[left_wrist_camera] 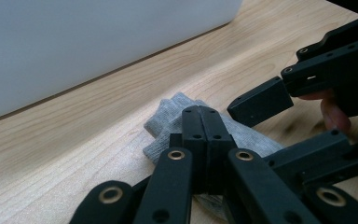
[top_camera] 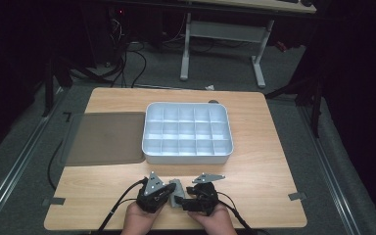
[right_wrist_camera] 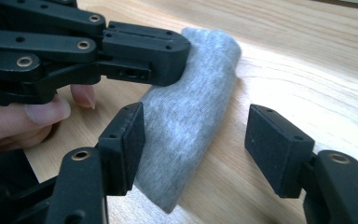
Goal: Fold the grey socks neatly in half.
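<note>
My left tongs (left_wrist_camera: 204, 135) are clamped shut on a folded grey cloth (right_wrist_camera: 191, 116), their two black pads pressed flat together with the fabric pinched at the tip, seen in the left gripper view. My right tongs (right_wrist_camera: 196, 149) stand wide apart around the same cloth: one pad lies against its near flank, the other is well clear of it across bare wood, so they grip nothing. The cloth is a soft, heathered grey knit, folded or rolled into a thick, narrow bundle with a rounded far end; it lies on the pale wooden counter (top_camera: 264, 166) at its near edge, between my two hands. In the high view both hands (top_camera: 139, 220) come in from the bottom, a cable trailing from each gripper. Beyond the cloth, near the middle of the counter, sits a white tray (top_camera: 149, 127) divided into small compartments. A dark grey mat (top_camera: 105, 139) lies just beside it on its left.
</note>
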`<state>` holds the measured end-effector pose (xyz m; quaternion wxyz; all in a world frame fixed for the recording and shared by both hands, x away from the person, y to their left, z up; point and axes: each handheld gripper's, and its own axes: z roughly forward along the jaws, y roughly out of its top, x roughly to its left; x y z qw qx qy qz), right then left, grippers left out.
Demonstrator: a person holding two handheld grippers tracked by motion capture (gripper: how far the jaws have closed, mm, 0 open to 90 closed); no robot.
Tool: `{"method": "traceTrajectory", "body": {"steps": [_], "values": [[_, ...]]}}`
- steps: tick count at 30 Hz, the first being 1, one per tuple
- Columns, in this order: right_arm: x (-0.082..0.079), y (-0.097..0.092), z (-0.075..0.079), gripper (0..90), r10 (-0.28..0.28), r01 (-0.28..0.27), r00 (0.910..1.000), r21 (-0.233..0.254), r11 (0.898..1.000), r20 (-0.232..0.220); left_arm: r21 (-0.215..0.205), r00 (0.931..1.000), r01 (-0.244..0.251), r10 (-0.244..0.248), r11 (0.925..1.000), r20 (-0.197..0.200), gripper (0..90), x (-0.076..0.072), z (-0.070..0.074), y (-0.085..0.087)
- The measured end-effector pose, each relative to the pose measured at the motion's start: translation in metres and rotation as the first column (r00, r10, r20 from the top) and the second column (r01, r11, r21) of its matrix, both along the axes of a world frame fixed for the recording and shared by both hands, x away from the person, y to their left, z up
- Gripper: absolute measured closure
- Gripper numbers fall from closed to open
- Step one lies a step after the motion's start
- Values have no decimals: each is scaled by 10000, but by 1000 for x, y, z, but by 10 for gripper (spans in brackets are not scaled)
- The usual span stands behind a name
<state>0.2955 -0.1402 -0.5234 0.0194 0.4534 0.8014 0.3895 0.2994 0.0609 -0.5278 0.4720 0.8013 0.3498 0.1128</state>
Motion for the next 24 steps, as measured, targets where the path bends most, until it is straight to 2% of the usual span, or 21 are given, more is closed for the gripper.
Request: {"method": "traceTrajectory", "body": {"steps": [4, 5, 9, 11, 15, 24], "values": [[0, 6, 0, 465, 216, -216, 9998, 3, 9998, -13, 21, 10000, -25, 25, 10000, -52, 899, 0, 1, 4], [-2, 8, -1, 514, 297, -296, 9995, 110, 9995, -93, 16, 10000, -39, 40, 10000, -46, 899, 0, 1, 4], [-1, 8, -1, 544, 515, -513, 9986, 159, 9986, -88, 35, 9999, -108, 108, 9999, -9, 892, 0, 2, 8], [0, 8, -2, 568, 641, -638, 9979, 214, 9977, -122, 66, 9999, -171, 171, 9998, 19, 846, 0, 3, 11], [-1, 8, -1, 571, 749, -748, 9972, 153, 9971, -70, 98, 9974, -705, 703, 9975, 172, 784, 3, 6, 19], [1, 11, 0, 564, 868, -868, 9960, -13, 9962, -229, -102, 9904, -1361, 1363, 9906, 225, 772, 8, 9, 38]]}}
